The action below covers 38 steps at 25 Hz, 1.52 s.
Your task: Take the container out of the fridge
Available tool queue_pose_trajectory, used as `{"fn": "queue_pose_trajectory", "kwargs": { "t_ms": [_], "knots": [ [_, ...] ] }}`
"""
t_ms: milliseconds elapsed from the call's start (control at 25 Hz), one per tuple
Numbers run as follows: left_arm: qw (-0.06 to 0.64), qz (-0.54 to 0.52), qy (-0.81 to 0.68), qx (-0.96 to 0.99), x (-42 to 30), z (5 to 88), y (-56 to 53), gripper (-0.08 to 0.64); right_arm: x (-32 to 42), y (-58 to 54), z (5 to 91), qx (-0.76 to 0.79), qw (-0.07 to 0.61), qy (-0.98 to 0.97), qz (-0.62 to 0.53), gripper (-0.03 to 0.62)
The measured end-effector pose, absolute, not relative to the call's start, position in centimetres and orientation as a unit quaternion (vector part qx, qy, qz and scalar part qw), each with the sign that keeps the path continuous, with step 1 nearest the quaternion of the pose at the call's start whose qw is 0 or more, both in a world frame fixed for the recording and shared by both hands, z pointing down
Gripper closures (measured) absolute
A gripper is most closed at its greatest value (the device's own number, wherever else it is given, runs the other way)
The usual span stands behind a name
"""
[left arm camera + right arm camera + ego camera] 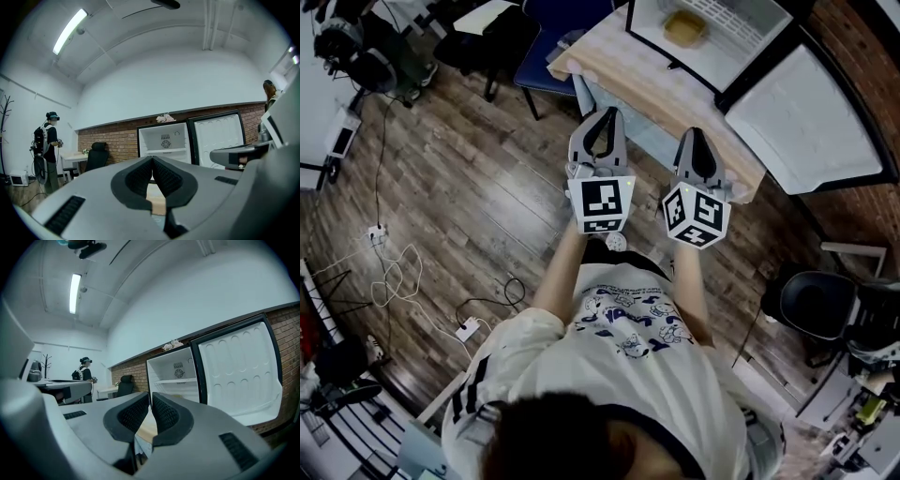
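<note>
Short of the open fridge [736, 42], the left gripper [602, 114] is clenched on nothing, and so is the right gripper [696, 133] beside it. The yellowish container [685, 26] sits flat inside the fridge. It looks nearly square, so I cannot tell its long axis.

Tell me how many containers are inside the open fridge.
1: a yellow container lies inside the fridge, near its left wall in the head view. The frame cuts off part of the fridge, so more may be hidden.
</note>
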<state>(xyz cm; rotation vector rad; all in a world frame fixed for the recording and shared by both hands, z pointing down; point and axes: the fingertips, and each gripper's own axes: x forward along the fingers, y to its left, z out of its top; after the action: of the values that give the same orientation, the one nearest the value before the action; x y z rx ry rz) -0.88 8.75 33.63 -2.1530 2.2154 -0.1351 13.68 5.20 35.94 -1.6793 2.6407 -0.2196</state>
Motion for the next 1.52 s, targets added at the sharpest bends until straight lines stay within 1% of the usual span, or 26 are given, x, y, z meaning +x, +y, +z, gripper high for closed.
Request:
{"fn": "queue_pose_trajectory", "kwargs": {
  "t_ms": [440, 1040, 1520],
  "knots": [
    [-0.004, -0.059, 0.714, -0.698, -1.6, 35.9, 2.6, 0.543, 13.2, -0.8, 38.1, -0.539, -0.014, 0.837, -0.091, 0.548],
    [-0.01, -0.065, 0.667, -0.742, -4.1, 37.8, -12.8, 0.541, 10.1, -14.1, 40.0, -0.585, -0.012, 0.803, -0.109, 0.548],
    [-0.045, -0.08, 0.621, -0.778, -5.5, 39.4, -23.2, 0.541, 8.1, -22.6, 41.1, -0.634, -0.016, 0.764, -0.124, 0.548]
  ]
}}
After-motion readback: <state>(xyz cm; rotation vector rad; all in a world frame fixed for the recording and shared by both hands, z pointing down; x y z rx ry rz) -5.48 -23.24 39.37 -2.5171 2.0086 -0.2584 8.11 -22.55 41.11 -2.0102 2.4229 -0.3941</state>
